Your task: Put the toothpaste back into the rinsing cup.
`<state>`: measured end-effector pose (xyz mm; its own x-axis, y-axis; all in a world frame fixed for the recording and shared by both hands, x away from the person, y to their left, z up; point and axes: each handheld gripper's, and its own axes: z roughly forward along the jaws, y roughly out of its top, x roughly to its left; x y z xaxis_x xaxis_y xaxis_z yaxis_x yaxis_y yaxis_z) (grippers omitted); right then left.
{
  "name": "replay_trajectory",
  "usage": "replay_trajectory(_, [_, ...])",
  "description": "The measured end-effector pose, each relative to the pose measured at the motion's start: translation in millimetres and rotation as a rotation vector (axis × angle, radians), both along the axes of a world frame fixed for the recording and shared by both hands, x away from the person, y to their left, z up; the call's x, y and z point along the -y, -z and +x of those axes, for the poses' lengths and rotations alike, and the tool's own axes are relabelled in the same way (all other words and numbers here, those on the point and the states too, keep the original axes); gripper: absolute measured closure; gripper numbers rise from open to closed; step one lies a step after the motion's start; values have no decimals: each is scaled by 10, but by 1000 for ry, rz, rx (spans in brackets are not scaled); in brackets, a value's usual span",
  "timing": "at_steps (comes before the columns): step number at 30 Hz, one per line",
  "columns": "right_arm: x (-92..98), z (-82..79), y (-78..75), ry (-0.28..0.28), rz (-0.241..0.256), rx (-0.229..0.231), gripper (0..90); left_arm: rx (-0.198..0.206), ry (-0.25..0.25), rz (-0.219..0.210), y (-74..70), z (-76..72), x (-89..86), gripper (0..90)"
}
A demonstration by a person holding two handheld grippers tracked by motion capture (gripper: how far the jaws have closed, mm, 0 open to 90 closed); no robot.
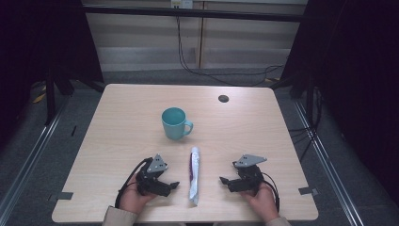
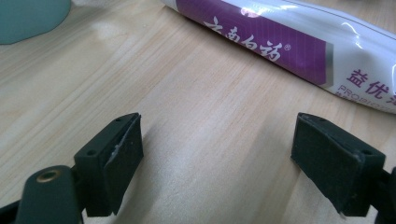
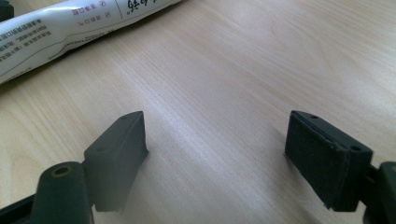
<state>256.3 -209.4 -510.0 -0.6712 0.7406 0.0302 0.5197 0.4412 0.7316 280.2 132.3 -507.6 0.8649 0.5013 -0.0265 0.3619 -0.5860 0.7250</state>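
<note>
A white and purple toothpaste tube (image 1: 194, 173) lies lengthwise near the table's front edge, between the two hands. A teal mug (image 1: 175, 123) stands upright behind it, handle to the right. My left gripper (image 1: 169, 186) rests on the table left of the tube, open, nothing between its jaws. In the left gripper view (image 2: 217, 168) the tube (image 2: 280, 42) lies just beyond the jaws and the mug (image 2: 28, 18) is at top left. My right gripper (image 1: 227, 181) sits right of the tube, open and empty. The right gripper view (image 3: 215, 163) has the tube (image 3: 70, 28) at upper left.
The light wooden table (image 1: 141, 108) has a small dark round hole (image 1: 223, 98) at the back right. Black tape marks (image 1: 308, 190) sit at the front corners. Cables trail on the floor behind the table, and dark frames stand at both sides.
</note>
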Motion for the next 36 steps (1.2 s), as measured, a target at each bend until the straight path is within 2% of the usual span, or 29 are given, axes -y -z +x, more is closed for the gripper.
replay_trajectory(7, [0, 0, 0, 0, 0, 0, 199, -3, -1, 1, -3, 5, 6, 164])
replay_trajectory(8, [0, 0, 0, 0, 0, 0, 199, -16, -9, 24, -25, 11, 28, 164])
replay_trajectory(9, [0, 0, 0, 0, 0, 0, 199, -16, -9, 24, -25, 11, 28, 166])
replay_trajectory(10, [0, 0, 0, 1, 0, -1, 199, -31, -16, 56, -60, 29, 60, 176])
replay_trajectory(14, [0, 0, 0, 0, 0, 0, 199, -58, -19, 74, -90, 50, 75, 213])
replay_trajectory(15, [0, 0, 0, -1, 0, -1, 199, -91, -30, 81, -122, 66, 76, 223])
replay_trajectory(17, [0, 0, -1, -1, 0, -1, 199, -116, -30, 98, -153, 76, 93, 236])
replay_trajectory(20, [0, 0, 0, 0, 0, 0, 199, -120, -25, 132, -171, 82, 132, 244])
replay_trajectory(22, [0, 0, -1, 0, 0, 0, 199, -118, -22, 138, -177, 87, 133, 248])
replay_trajectory(27, [-9, -8, -2, 19, 3, -1, 200, -94, -37, 125, -188, 80, 65, 250])
replay_trajectory(29, [-27, -8, -31, 83, 47, -47, 223, -87, -41, 111, -196, 74, 36, 249])
replay_trajectory(30, [-44, 5, -59, 124, 85, -96, 233, -78, -40, 113, -206, 71, 21, 249])
replay_trajectory(31, [-44, 5, -59, 124, 85, -96, 233, -78, -40, 113, -206, 71, 21, 250])
replay_trajectory(32, [-93, 45, -157, 166, 161, -212, 309, -66, -41, 106, -213, 62, 2, 250])
replay_trajectory(33, [-121, 52, -187, 165, 173, -220, 309, -63, -46, 107, -215, 57, -5, 250])
replay_trajectory(34, [-175, 60, -229, 157, 160, -228, 309, -55, -44, 106, -217, 57, -17, 250])
replay_trajectory(36, [-308, 81, -289, 136, 98, -241, 306, -57, -48, 96, -215, 51, -27, 250])
